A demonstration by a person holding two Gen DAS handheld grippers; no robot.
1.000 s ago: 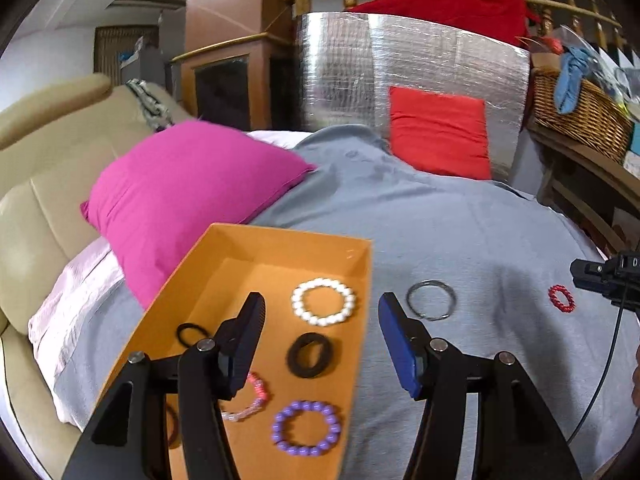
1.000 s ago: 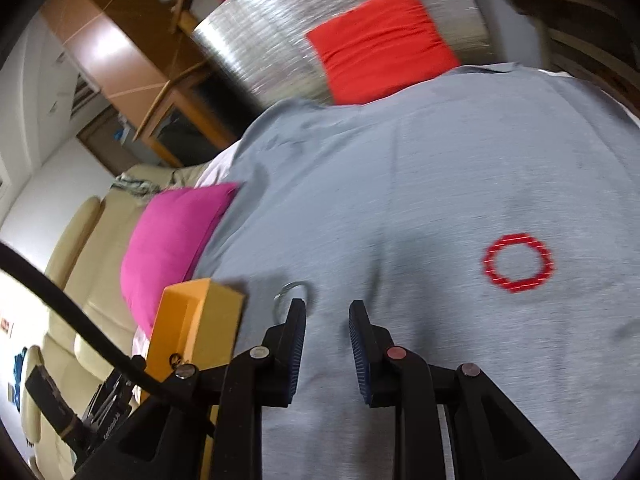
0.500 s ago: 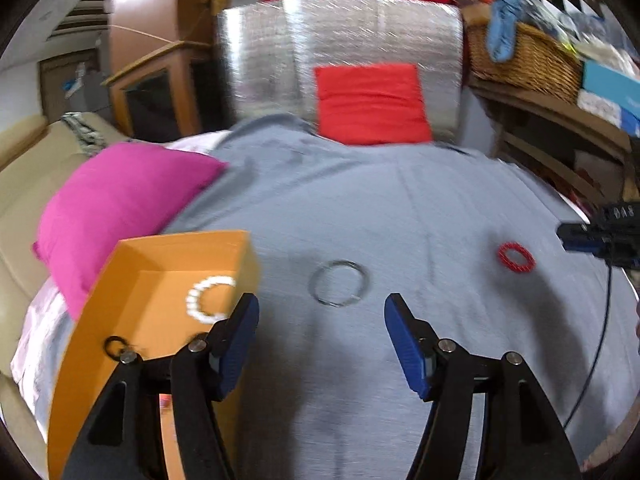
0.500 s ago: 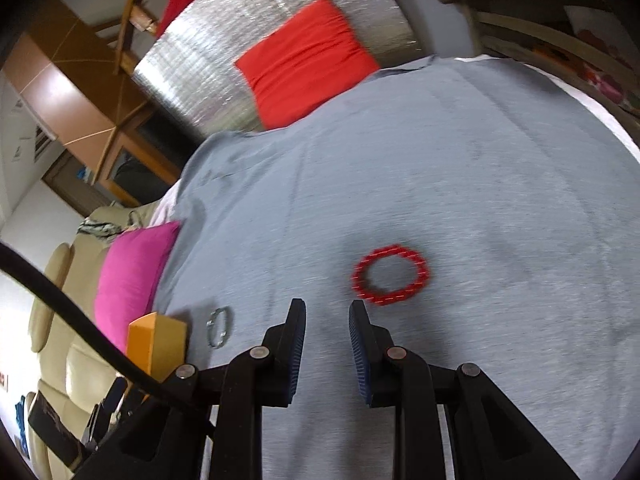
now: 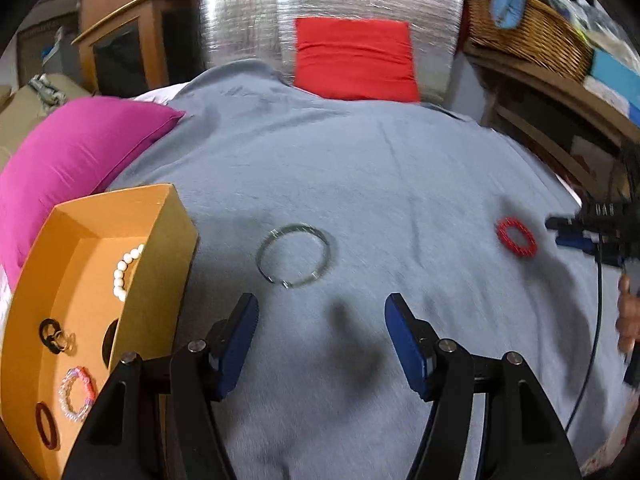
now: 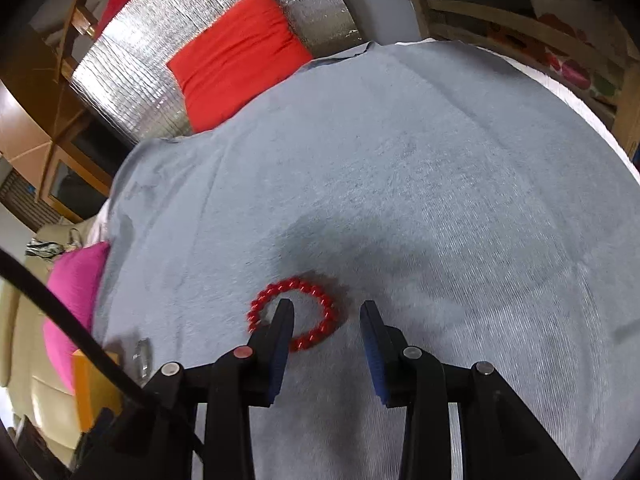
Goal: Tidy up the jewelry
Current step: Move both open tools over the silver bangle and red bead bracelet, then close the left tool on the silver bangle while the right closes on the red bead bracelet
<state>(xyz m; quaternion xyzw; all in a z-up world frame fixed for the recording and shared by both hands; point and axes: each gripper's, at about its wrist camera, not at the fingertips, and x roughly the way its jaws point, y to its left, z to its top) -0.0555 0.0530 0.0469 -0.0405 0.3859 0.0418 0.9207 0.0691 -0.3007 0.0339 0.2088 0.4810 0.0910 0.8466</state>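
Note:
A thin silver bangle (image 5: 294, 255) lies flat on the grey blanket (image 5: 380, 184), just ahead of my left gripper (image 5: 320, 312), which stands open and empty. The orange box (image 5: 158, 280) at left holds several bracelets, among them a white bead one (image 5: 125, 270). A red bead bracelet (image 6: 294, 314) lies on the blanket (image 6: 400, 184) under my right gripper (image 6: 326, 312). Its jaws are opening; the left finger covers part of the ring and no pad presses on it. In the left wrist view the red bracelet (image 5: 516, 237) sits far right, beside the right gripper's tip (image 5: 576, 232).
A magenta pillow (image 5: 76, 152) lies left of the box. A red cushion (image 5: 354, 58) leans on a silver foil panel (image 5: 332, 12) at the back. A wicker basket (image 5: 528, 36) sits on wooden shelving at right. A hand (image 5: 628, 320) and black cable (image 5: 598, 312) show at the right edge.
Both grippers moved right and down toward the blanket. The left went from above the box to the silver bangle. The right reached the red bracelet and its jaws widened.

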